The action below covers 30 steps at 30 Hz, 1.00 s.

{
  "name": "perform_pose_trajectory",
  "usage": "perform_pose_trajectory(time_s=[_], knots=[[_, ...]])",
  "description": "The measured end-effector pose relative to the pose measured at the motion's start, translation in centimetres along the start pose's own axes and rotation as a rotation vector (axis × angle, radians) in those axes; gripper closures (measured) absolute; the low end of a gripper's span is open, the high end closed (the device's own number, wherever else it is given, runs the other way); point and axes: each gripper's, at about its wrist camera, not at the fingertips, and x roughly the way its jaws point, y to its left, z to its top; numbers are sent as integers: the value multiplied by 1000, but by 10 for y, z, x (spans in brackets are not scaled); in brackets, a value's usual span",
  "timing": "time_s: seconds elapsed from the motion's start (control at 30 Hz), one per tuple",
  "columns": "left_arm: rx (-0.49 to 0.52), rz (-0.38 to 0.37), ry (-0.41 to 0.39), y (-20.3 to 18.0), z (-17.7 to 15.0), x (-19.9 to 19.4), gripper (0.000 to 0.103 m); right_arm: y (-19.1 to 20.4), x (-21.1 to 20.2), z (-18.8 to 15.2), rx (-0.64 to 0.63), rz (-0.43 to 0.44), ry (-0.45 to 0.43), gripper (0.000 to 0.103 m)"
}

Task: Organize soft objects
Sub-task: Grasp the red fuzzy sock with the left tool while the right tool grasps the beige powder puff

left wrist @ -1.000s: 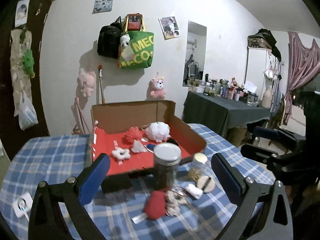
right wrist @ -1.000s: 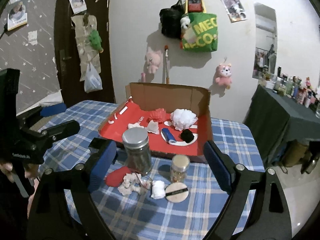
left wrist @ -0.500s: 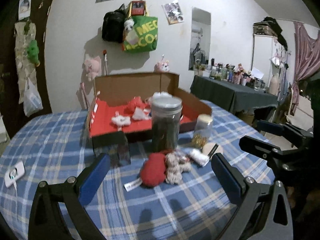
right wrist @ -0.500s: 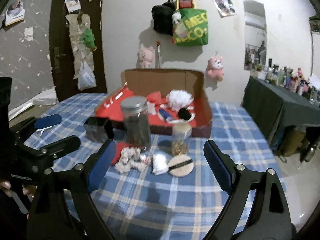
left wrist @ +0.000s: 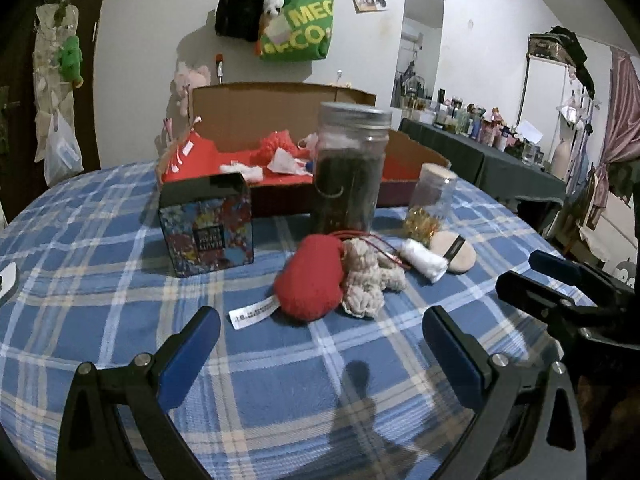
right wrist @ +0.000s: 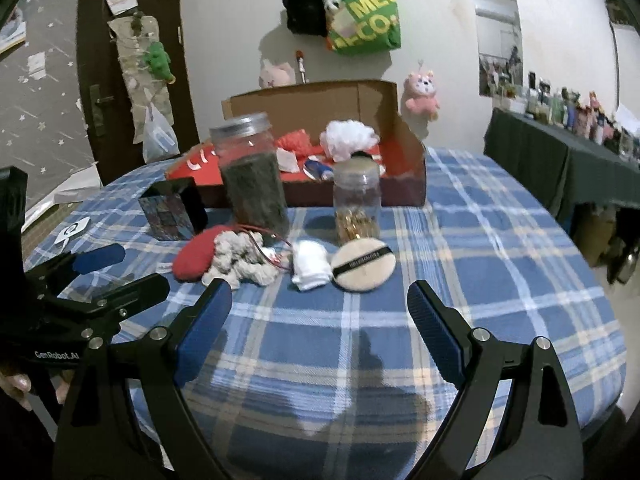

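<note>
Over the blue plaid tablecloth (left wrist: 100,240), the left gripper (left wrist: 320,344) and right gripper (right wrist: 320,312), its frame marked "GenRobot.AI", hang with jaws apart, empty. Just ahead lie the red plush (left wrist: 312,280), knitted toy (left wrist: 368,276), white roll (right wrist: 310,268) and black-banded puff (right wrist: 363,266).

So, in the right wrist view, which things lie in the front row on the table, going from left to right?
Red plush → beige knitted toy → white rolled cloth → round powder puff.
</note>
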Motion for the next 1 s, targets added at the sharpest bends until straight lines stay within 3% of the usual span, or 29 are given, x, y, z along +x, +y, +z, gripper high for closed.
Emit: perform_pose_trajectory(time_s=[0.57,1.0], knots=[[7,26,88,19,20,29,0,-25,34,5,19,-45,88,13],[49,24,225,33,35,60,0,-47,81,30,-25,-90,270,13]])
